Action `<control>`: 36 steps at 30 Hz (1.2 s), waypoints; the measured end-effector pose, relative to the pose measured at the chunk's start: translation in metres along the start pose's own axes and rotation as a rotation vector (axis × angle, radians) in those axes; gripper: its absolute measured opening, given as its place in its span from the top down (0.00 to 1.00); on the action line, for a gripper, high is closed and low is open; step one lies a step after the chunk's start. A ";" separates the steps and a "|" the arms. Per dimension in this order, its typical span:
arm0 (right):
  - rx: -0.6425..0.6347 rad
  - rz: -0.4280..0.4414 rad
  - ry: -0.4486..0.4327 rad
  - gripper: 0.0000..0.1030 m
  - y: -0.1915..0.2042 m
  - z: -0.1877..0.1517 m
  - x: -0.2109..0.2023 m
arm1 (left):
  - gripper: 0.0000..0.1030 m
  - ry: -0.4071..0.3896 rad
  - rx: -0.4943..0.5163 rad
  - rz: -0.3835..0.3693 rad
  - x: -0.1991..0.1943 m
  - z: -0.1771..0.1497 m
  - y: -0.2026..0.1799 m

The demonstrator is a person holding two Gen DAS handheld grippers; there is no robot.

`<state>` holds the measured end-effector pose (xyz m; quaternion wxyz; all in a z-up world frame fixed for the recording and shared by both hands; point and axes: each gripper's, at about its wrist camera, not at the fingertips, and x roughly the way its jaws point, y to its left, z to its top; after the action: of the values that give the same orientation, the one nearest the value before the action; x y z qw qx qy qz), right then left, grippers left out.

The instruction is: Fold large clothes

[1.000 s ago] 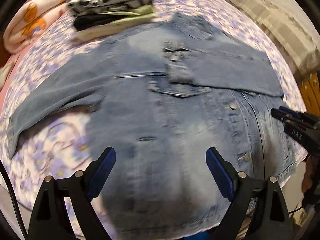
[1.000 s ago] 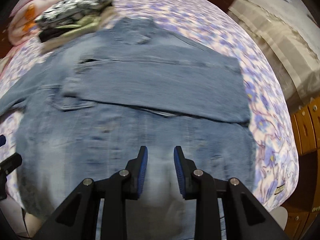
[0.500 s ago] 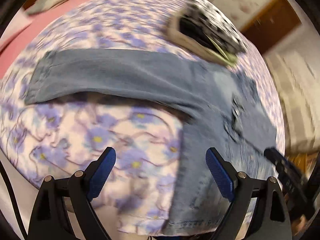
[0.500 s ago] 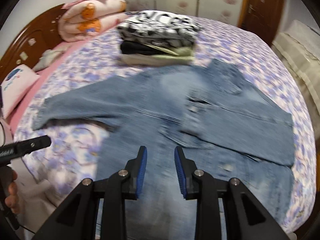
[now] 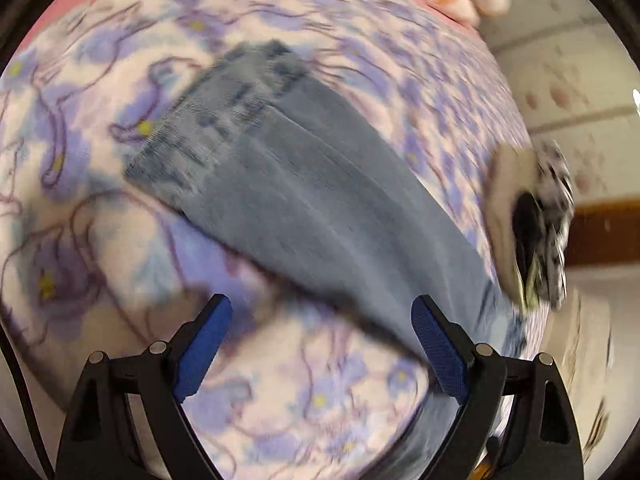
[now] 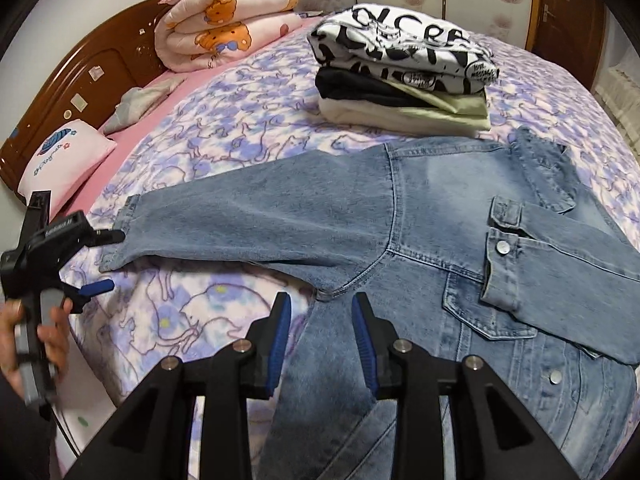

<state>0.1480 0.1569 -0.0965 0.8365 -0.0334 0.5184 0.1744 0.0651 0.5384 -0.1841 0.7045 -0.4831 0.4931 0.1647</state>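
A light-blue denim jacket (image 6: 420,240) lies flat, front up, on the flowered bedspread (image 6: 240,104). Its right sleeve is folded across the chest; its left sleeve (image 6: 240,228) stretches out to the left, cuff near the bed edge. My left gripper (image 5: 320,348) is open and empty, close above that sleeve (image 5: 312,200); in the right wrist view it (image 6: 108,260) sits at the cuff. My right gripper (image 6: 322,340) is partly open and empty, above the jacket's side near the armpit.
A stack of folded clothes (image 6: 404,68) sits behind the jacket, also blurred in the left wrist view (image 5: 532,224). A rolled pink blanket (image 6: 228,20), a pink pillow (image 6: 64,160) and the wooden headboard (image 6: 80,80) are at the far left.
Both grippers swung left. The left gripper moved from over the jacket body out to the left sleeve's cuff. The right gripper moved from the hem to the armpit area.
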 end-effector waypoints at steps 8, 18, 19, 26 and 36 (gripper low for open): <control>0.068 -0.009 0.051 0.69 -0.035 -0.007 0.022 | 0.28 0.010 -0.125 0.079 0.043 0.027 0.020; 0.165 -0.018 0.098 0.69 -0.095 -0.050 0.021 | 0.94 -0.221 0.202 0.190 0.011 0.005 -0.068; 0.171 -0.020 0.096 0.69 -0.101 -0.055 0.017 | 0.94 -0.240 0.235 0.159 0.002 -0.003 -0.084; 0.257 -0.056 0.029 0.69 -0.162 -0.084 -0.022 | 0.94 -0.240 0.607 -0.071 -0.017 -0.114 -0.242; 0.417 -0.139 -0.019 0.69 -0.249 -0.127 -0.054 | 0.83 0.027 0.893 -0.131 0.110 -0.282 -0.324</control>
<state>0.0988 -0.1207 -0.1391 0.8401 0.1062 0.5319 0.0057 0.1941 0.1185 -0.1239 0.8464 -0.1641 0.4933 -0.1152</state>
